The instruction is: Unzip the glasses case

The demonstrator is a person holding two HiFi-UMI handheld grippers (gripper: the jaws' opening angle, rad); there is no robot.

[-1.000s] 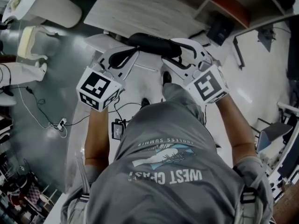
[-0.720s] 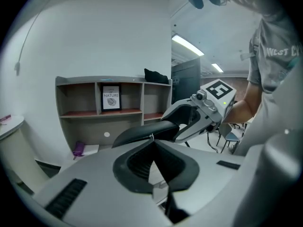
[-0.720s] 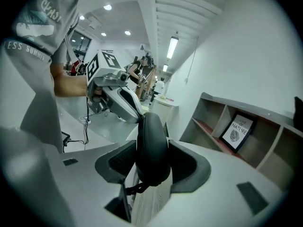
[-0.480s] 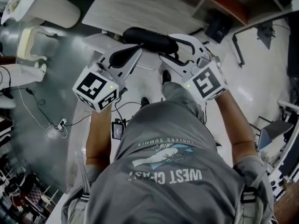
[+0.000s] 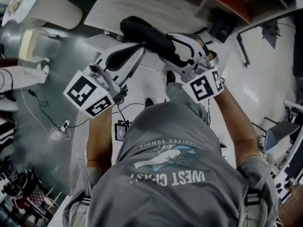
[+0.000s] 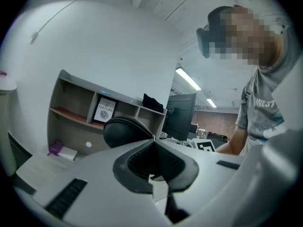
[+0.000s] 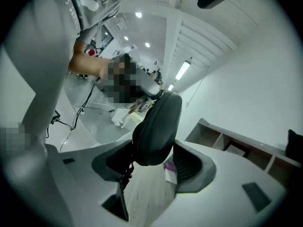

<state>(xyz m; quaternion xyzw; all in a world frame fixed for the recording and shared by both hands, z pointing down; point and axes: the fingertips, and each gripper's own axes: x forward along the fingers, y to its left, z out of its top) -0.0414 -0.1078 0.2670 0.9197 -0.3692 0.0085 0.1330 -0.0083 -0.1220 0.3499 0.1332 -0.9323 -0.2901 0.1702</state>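
Grey glossy floor and a pale wood-grain tabletop (image 5: 142, 11) sat well below in the head view, with the smooth black oval glasses case (image 5: 150, 37) up in the air between both tools. In the left gripper view, the left gripper (image 6: 154, 140) had its ribbed black pads pressed together right at the case's rounded end, though I couldn't tell if they pinched anything. In the right gripper view, the right gripper (image 7: 152, 162) was opening, with the case between its pads and a gap showing on one side.
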